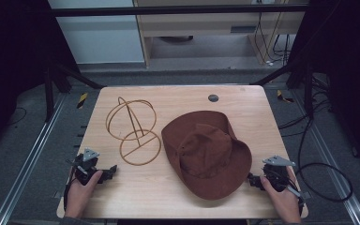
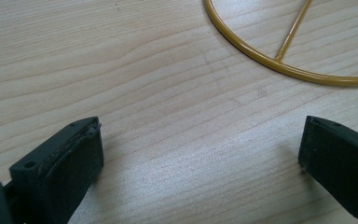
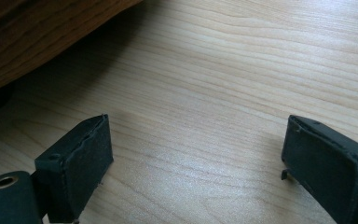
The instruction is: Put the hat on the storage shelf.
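A brown wide-brimmed hat [image 1: 206, 152] lies on the wooden table [image 1: 168, 192], right of centre. To its left stands a gold wire hat stand [image 1: 133, 129] with a round base ring [image 2: 279, 60]. My left gripper [image 1: 110, 171] rests near the table's front left, held by a hand, jaws wide open over bare wood [image 2: 200, 154]. My right gripper [image 1: 253, 180] sits at the front right, just beside the hat's brim [image 3: 32, 42], also open with nothing between its jaws [image 3: 198, 158].
A small dark round grommet [image 1: 213, 98] is set in the table near its far edge. Metal rails [image 1: 28, 159] run along the floor on both sides. Cables [image 1: 323, 173] lie on the floor to the right. Light cabinets [image 1: 206, 28] stand behind the table.
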